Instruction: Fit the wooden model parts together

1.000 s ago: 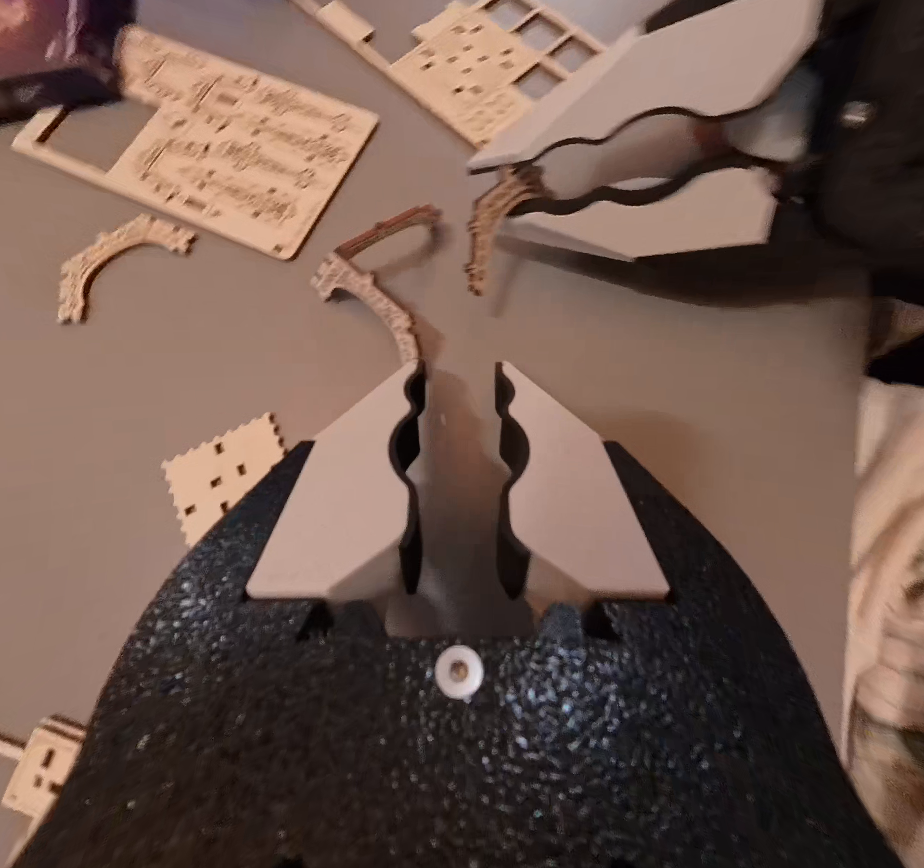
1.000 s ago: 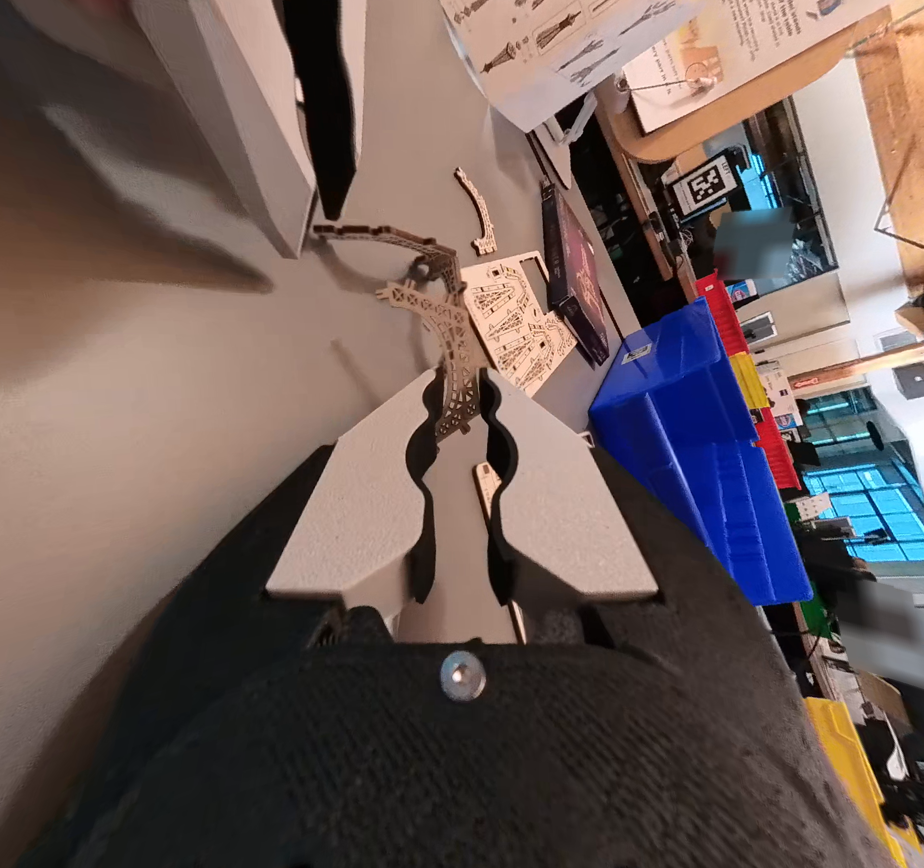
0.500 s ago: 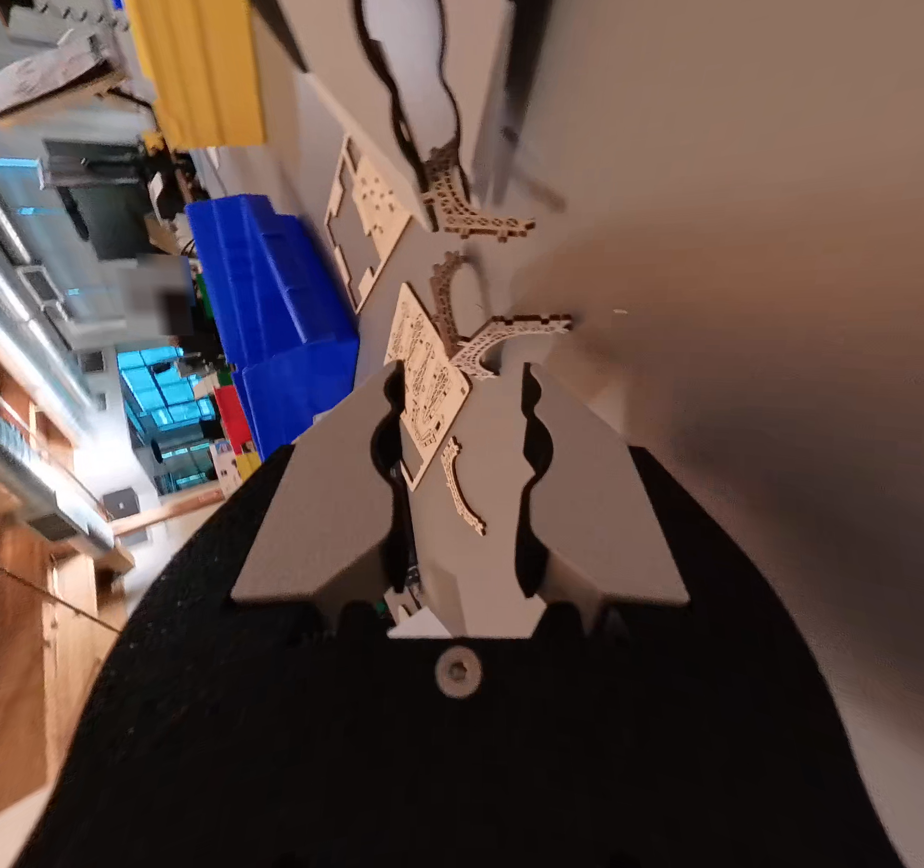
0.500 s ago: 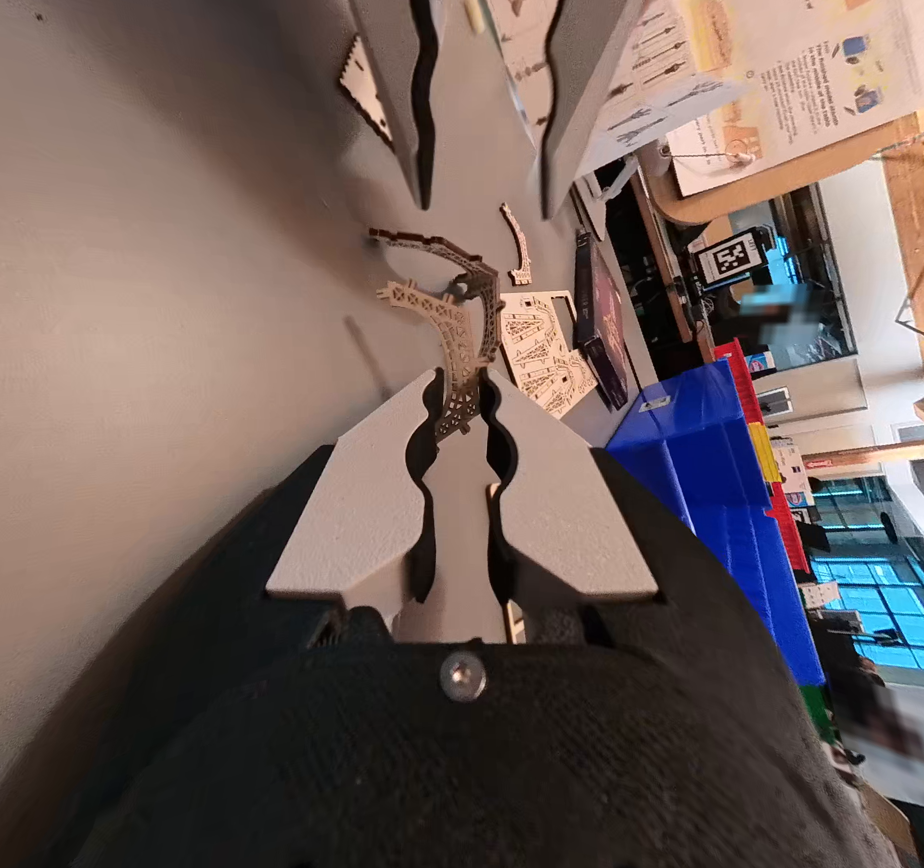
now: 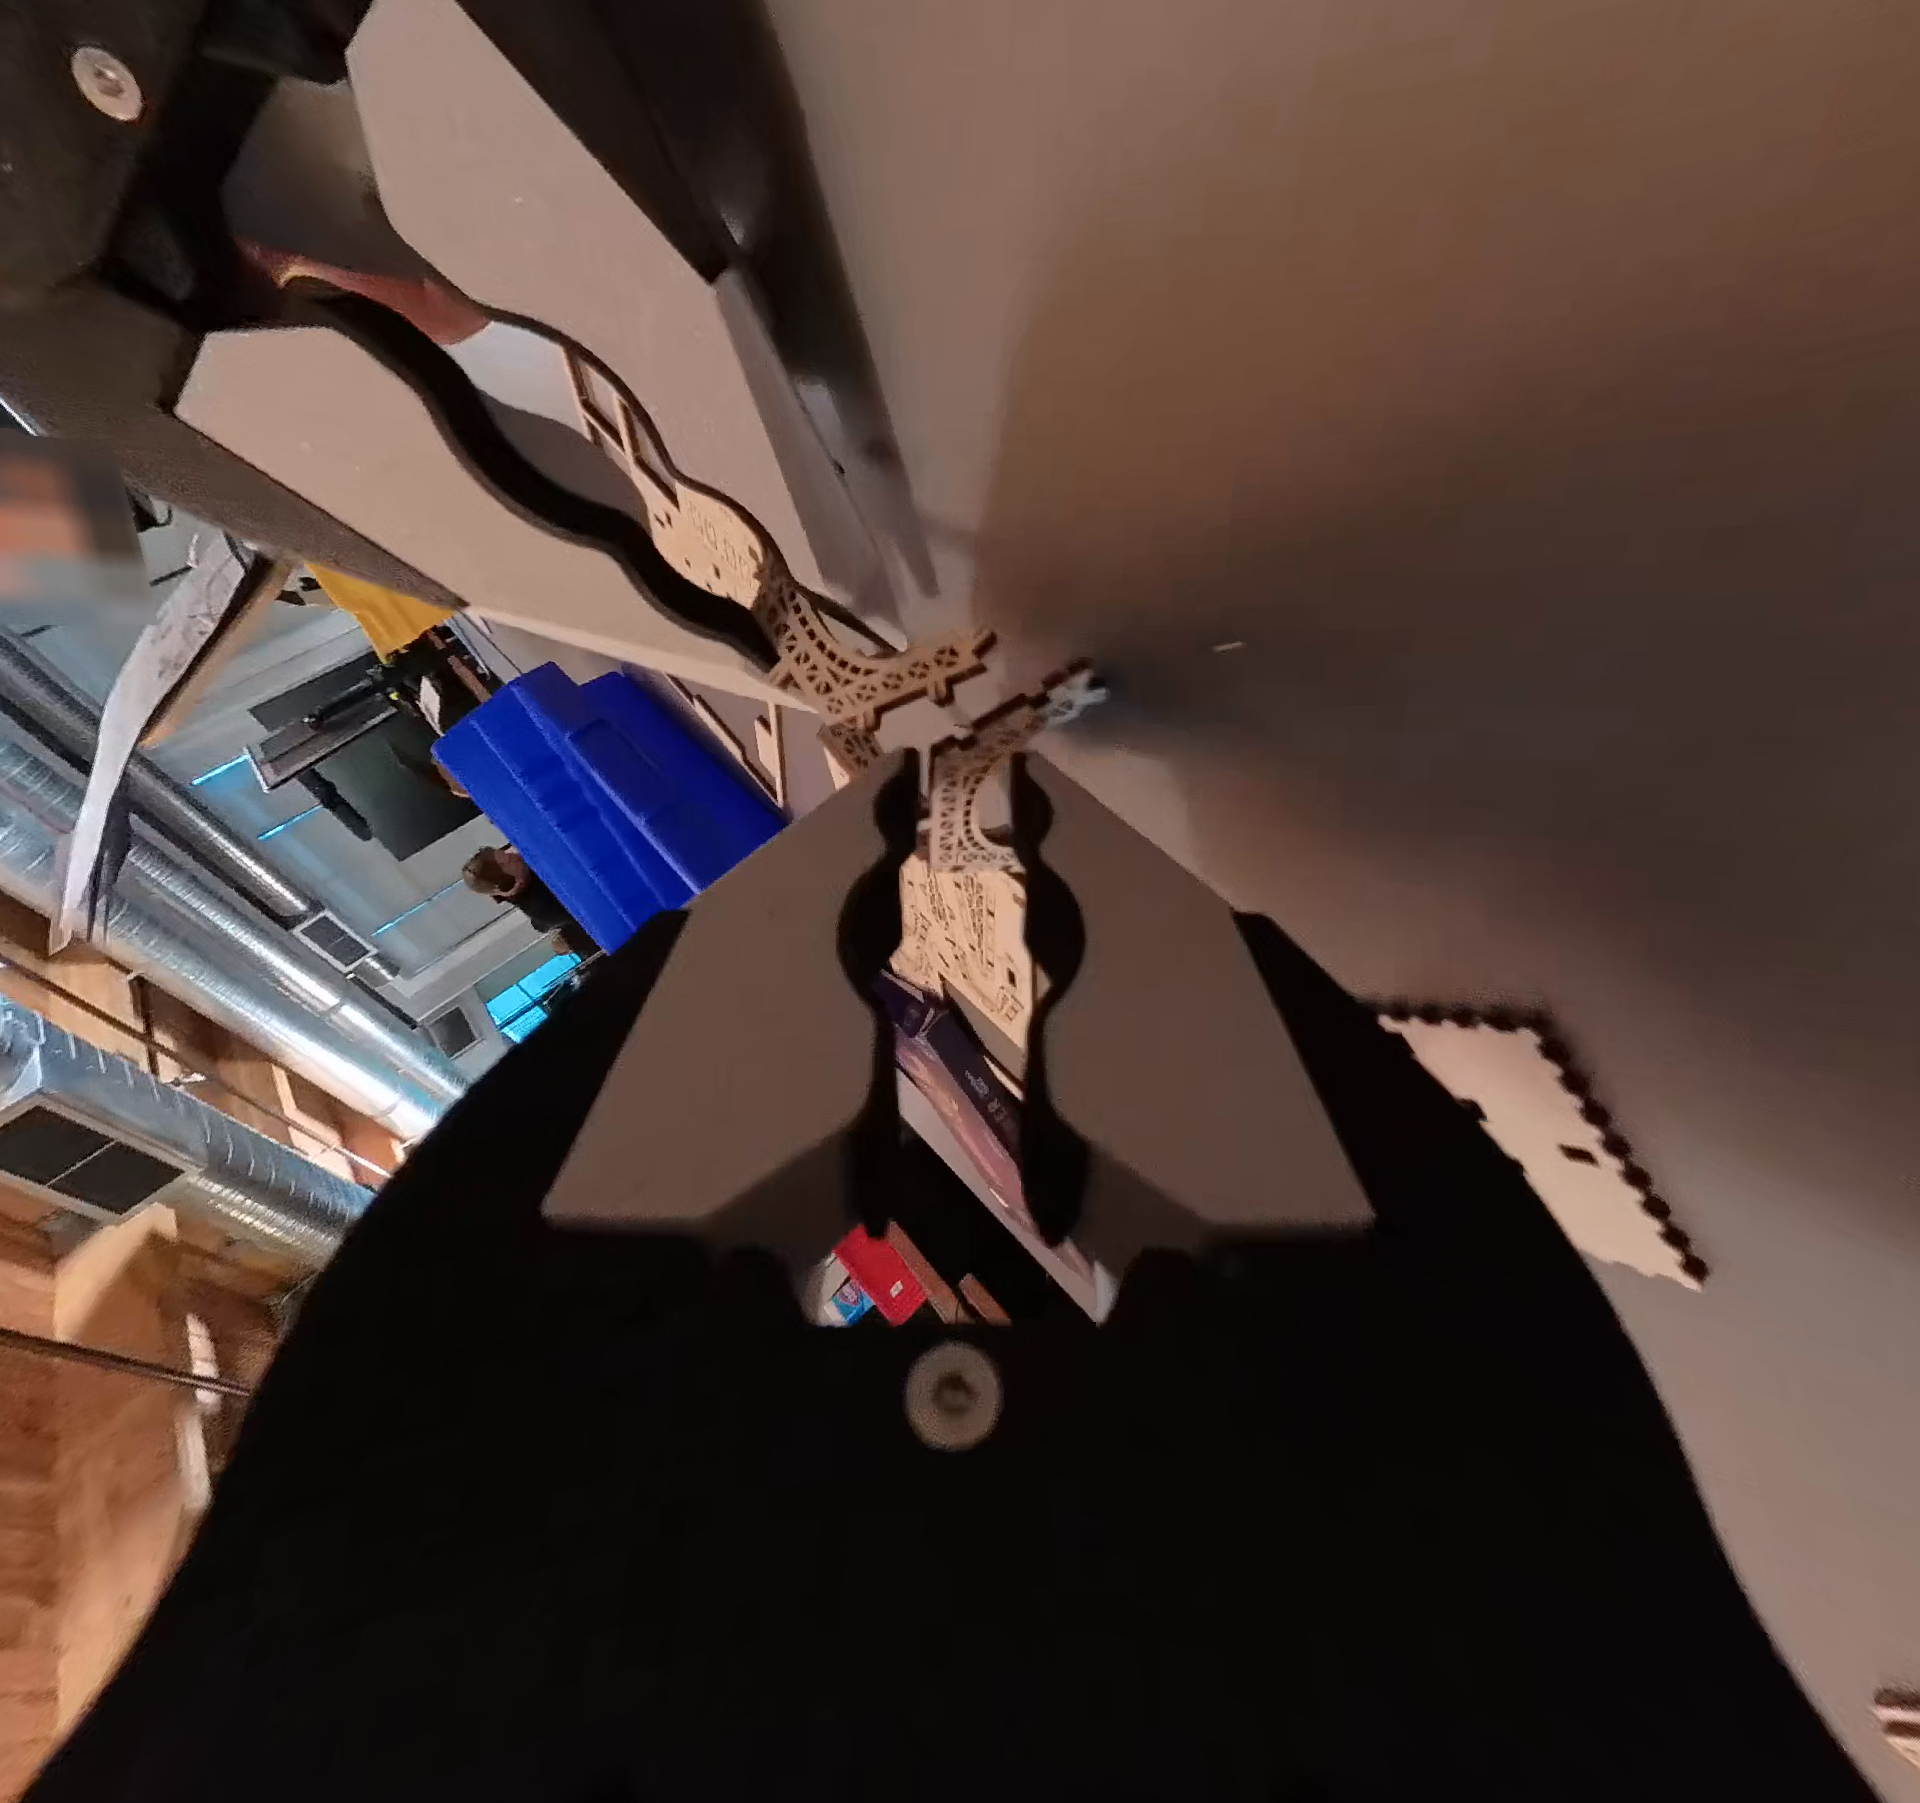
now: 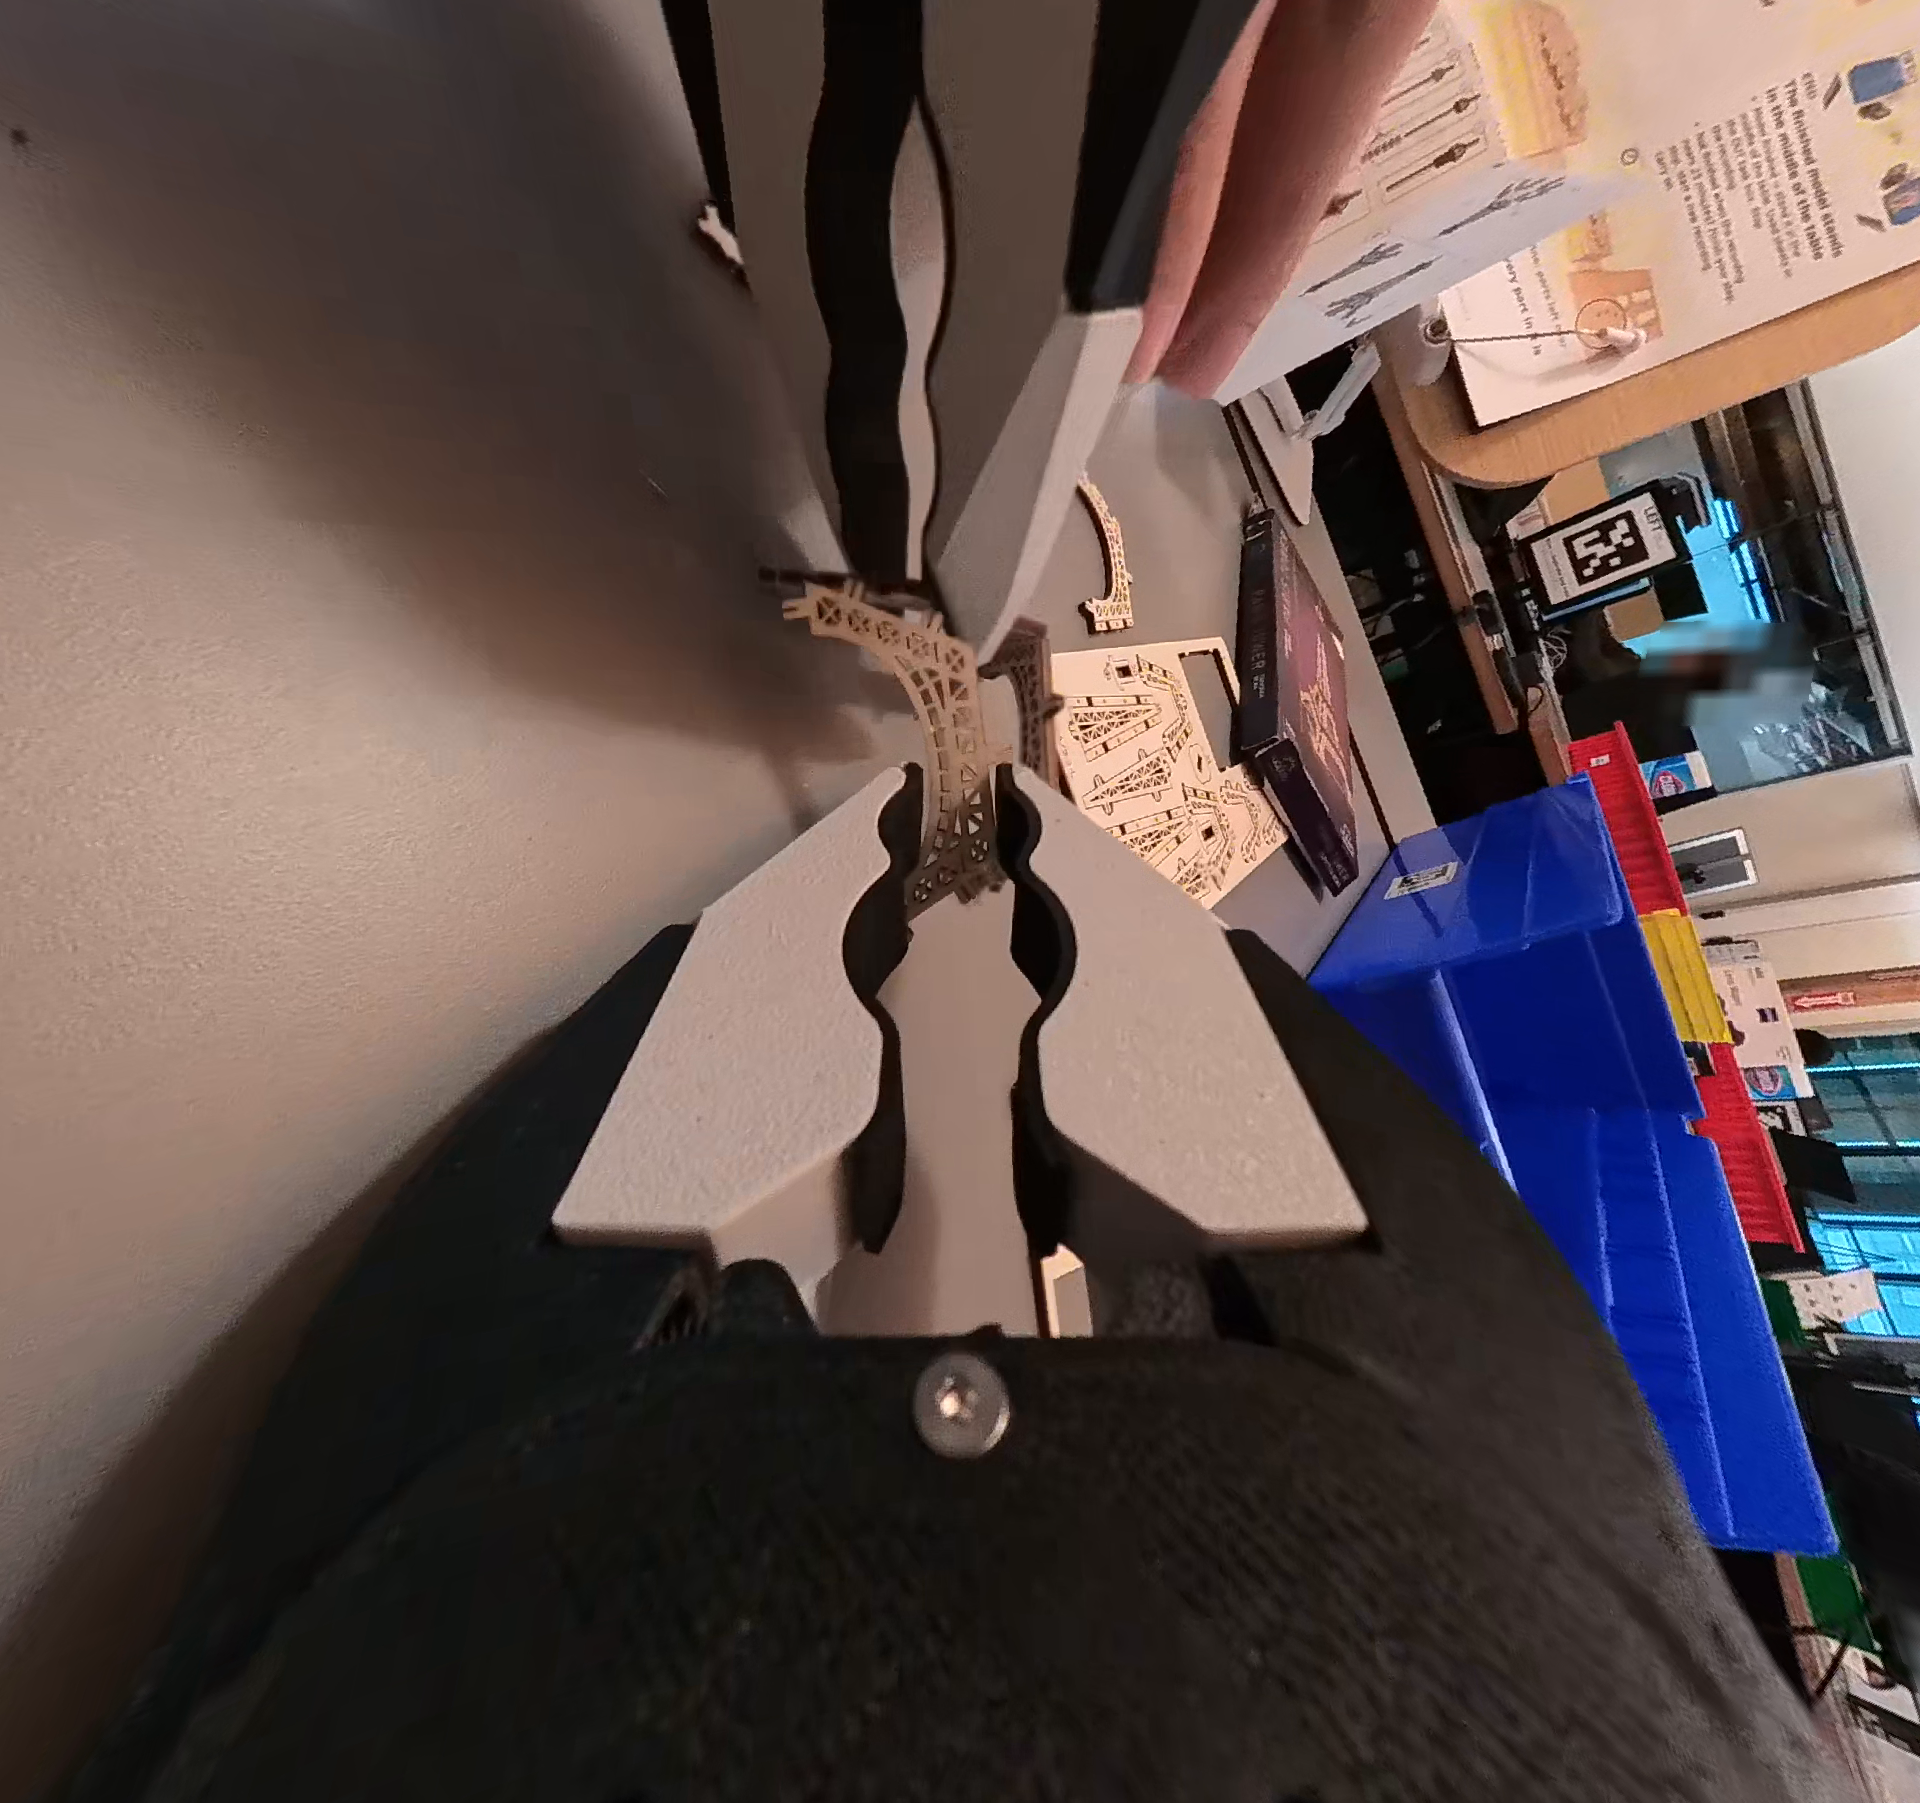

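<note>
Above the grey bench (image 6: 312,714), just left of the perforated part sheet (image 6: 1153,766) lying on it, I have two curved lattice pieces meeting tip to tip. My right gripper (image 6: 956,797) has its fingers clenched on one curved wooden leg (image 6: 940,714), which arcs up and away from the sheet toward the other gripper; in the left wrist view that same leg (image 5: 862,673) pokes out of the far gripper's fingertips. My left gripper (image 5: 961,787) comes in from the opposite side, and a second curved wooden leg (image 5: 966,797) sits between its fingers near the tips; the fingers stand close to that leg, but I cannot tell whether they are pressing on it. In the right wrist view that second leg (image 6: 1029,683) shows just behind the first, nearer the sheet, and the two look to be touching or nearly so. Beyond the sheet a third curved piece (image 6: 1107,558) lies flat on the bench. Just right of the sheet rests a dark box (image 6: 1299,704), and farther right a blue bin (image 6: 1538,1078). A notched square plate (image 5: 1538,1140) lies on the bench to the right of my left gripper.
</note>
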{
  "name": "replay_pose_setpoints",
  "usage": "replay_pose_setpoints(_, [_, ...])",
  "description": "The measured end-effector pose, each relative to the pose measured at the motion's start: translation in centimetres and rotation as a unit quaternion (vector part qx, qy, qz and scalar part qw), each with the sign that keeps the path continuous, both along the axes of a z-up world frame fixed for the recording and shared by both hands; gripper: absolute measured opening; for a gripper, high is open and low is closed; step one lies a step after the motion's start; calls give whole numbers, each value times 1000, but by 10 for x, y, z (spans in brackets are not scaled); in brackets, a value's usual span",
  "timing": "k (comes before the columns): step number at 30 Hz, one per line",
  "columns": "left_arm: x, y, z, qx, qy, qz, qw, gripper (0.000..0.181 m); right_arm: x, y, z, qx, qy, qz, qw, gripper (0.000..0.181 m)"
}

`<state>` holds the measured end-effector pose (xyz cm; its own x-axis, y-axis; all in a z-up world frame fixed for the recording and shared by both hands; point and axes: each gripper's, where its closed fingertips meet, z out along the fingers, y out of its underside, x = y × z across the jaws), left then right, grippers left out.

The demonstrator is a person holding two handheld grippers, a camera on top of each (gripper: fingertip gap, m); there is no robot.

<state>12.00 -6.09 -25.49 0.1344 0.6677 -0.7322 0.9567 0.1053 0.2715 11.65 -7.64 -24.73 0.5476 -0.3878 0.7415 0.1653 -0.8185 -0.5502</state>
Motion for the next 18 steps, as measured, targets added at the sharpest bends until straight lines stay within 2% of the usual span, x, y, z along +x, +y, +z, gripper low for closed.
replay_pose_setpoints(5, [0,1,5,-7,49,58,997,10,2,0,0,-5,-10,0,1000,12])
replay_pose_setpoints(8, [-1,9,14,-12,127,124,984,10,2,3,2,9,0,18,1000,12])
replay_pose_setpoints(11, [-8,22,20,-6,219,178,959,9,-3,15,10,54,22,67,996,12])
replay_pose_setpoints(13, [-15,34,22,16,271,210,939,9,-13,29,10,74,63,125,987,12])
replay_pose_setpoints(18, [-33,51,37,41,366,236,899,9,-31,57,15,99,133,220,961,12])
